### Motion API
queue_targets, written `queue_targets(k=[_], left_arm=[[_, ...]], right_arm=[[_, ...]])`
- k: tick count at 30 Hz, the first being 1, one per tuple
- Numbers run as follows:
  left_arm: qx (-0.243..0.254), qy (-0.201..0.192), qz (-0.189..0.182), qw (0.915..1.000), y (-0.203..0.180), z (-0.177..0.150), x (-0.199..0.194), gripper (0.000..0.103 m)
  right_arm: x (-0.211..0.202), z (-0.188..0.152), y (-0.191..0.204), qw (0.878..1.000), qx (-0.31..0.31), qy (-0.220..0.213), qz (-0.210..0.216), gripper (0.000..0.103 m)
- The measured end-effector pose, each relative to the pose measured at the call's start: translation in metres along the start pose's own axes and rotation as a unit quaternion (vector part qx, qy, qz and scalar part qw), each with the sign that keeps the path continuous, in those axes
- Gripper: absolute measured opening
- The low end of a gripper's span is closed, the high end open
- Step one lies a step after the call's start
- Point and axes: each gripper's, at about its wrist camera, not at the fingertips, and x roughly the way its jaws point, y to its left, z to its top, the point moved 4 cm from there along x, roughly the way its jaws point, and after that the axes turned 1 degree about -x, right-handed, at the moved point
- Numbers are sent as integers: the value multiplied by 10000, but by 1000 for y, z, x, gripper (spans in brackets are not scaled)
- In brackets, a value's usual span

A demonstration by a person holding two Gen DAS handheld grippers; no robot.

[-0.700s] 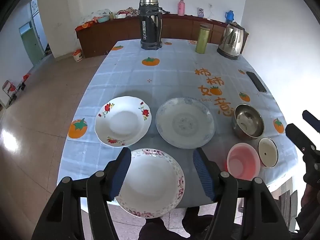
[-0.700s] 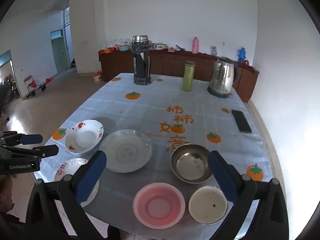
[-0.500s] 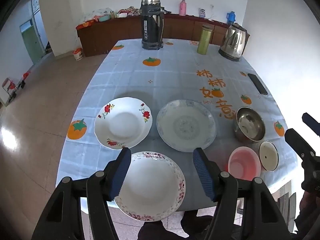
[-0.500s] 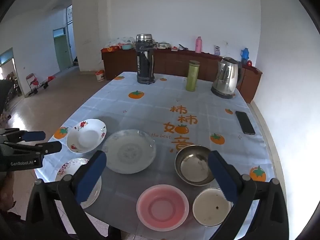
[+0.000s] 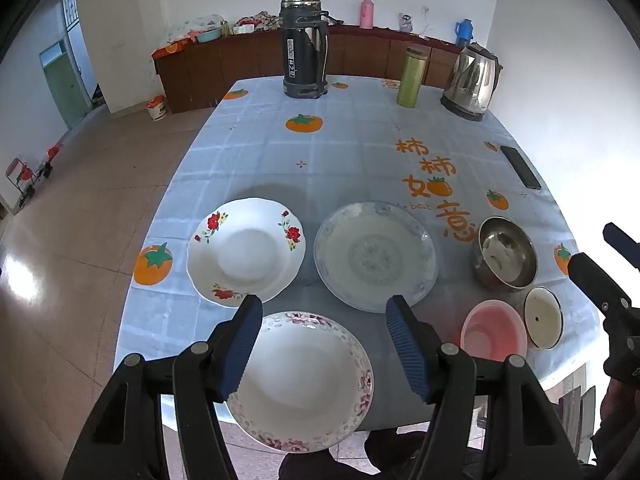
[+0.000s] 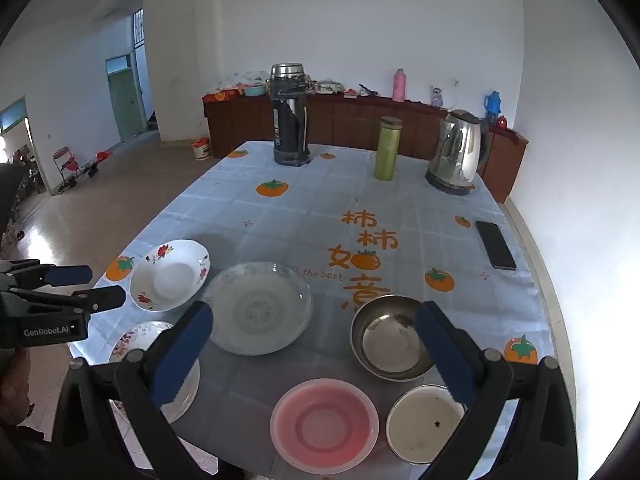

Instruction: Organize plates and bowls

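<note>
Left wrist view: both tongs are being held wide and empty above the near edge of the surface.

Left tongs (image 5: 324, 344) are being hung gaping over the pink-flowered plate (image 5: 304, 380), which is lying at the near edge; right tongs (image 6: 316, 356) are being spread over the pink bowl (image 6: 324, 424), with the cream bowl (image 6: 424, 424) just beside it and the steel bowl (image 6: 390, 336) behind. Farther out, the red-rose plate (image 5: 246, 252) and blue-patterned plate (image 5: 374, 256) are being left side by side, unstacked. Nothing is judged gathered yet; a rim must next be pinched and one plate stacked on another. "GenRobot.AI" is being shown on the left tool, and "the best" with orange Chinese characters on the tablecloth (image 6: 320, 208).
</note>
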Motion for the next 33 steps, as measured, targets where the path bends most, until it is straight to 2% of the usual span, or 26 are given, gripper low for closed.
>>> queue_targets(k=[33], left_arm=[[46,-16,52,10000,2,6,6,66]], right_arm=[[2,-1,5,9999,-80,57,53,103]])
